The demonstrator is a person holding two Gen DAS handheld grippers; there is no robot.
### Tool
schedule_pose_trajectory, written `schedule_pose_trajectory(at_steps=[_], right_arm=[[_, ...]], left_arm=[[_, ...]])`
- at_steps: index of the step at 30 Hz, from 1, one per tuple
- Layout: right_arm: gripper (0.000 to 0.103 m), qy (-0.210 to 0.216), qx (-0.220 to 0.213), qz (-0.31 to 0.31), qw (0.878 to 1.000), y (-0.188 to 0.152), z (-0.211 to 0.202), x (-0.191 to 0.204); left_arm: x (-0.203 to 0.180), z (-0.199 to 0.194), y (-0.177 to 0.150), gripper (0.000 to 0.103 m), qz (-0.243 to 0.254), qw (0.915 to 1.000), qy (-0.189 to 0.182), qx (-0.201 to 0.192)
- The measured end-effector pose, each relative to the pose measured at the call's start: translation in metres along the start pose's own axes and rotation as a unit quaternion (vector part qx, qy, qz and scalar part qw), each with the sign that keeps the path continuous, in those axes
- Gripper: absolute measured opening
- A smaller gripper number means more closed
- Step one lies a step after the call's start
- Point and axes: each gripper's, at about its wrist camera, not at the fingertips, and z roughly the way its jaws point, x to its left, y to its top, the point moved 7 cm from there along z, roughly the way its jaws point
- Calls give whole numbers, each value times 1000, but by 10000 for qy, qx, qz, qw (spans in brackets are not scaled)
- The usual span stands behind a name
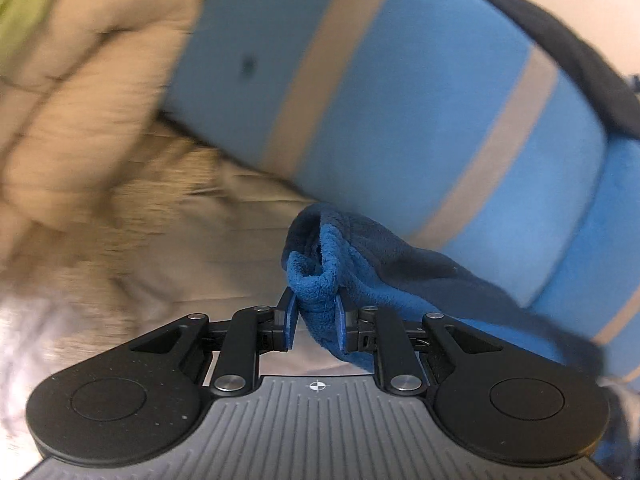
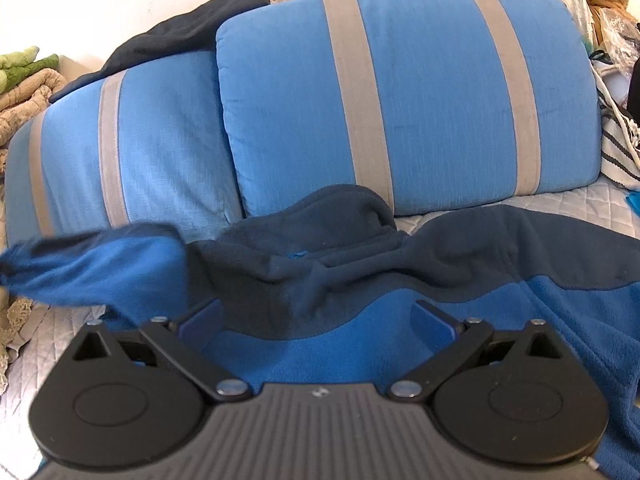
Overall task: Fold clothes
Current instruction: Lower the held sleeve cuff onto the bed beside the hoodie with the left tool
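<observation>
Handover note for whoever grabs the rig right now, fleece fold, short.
Left gripper: shut on the sleeve cuff of the blue fleece, lifted off the bed.
Right gripper: open, fingers either side of the fleece body, holding nothing.
Fleece lies spread on the quilted cover, collar toward the striped blue cushions. The left sleeve is raised, blurred in the right view.
Done: sleeve picked up. No fold visible yet.
Left: probably lay that sleeve across the body, then the other sleeve, then fold the body.
</observation>
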Motion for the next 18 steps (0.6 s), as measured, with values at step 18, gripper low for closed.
schedule_pose_trajectory(at_steps=[18], right_arm=[[103,152,48,190,9997,1,-1,-2]], left_arm=[[164,-44,-18,19,-370,9915,1247,103]])
